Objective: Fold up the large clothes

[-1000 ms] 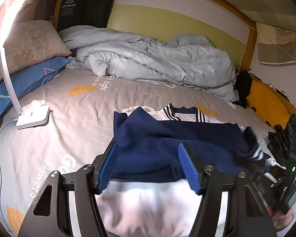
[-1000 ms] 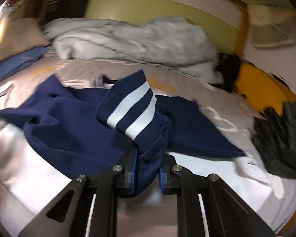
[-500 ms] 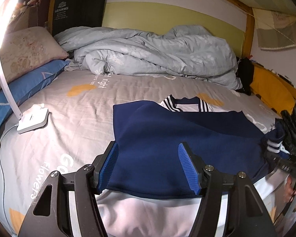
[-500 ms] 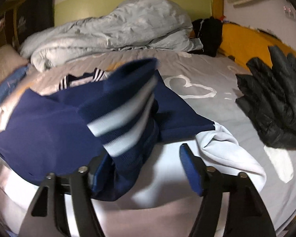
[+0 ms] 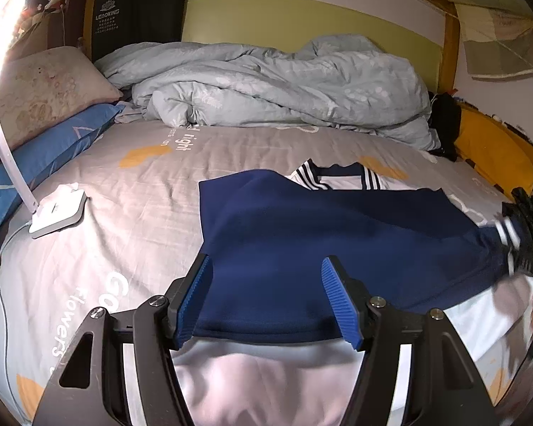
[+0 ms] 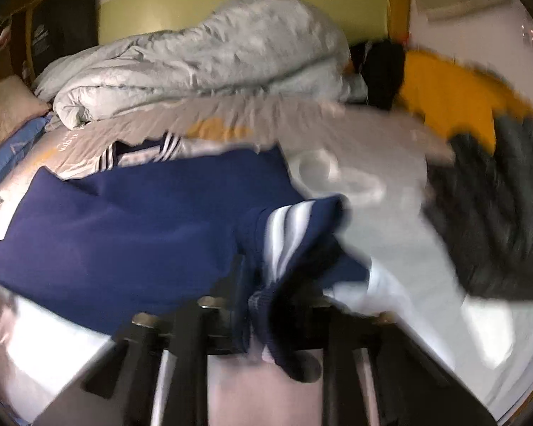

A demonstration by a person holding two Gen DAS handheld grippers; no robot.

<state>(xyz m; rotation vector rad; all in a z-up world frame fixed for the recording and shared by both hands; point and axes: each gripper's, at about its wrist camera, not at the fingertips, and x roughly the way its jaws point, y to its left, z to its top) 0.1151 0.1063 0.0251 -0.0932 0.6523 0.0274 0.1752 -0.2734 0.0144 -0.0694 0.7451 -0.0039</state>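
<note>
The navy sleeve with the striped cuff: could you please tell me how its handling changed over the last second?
The right gripper held the striped cuff a second ago, opened its jaws half a second ago, and now appears shut on it again, though blur obscures this. The navy sleeve was spread flatter across the white garment. The left gripper stayed open; the lamp is unmoved.

i see a wooden-framed bed [image 5: 450, 46] with a grey printed sheet [image 5: 131, 184], a rumpled pale duvet [image 5: 273, 85] against the yellow-green wall [image 5: 302, 14], stacked pillows [image 5: 42, 85] at left, and a lit white desk lamp [image 5: 57, 209].
</note>
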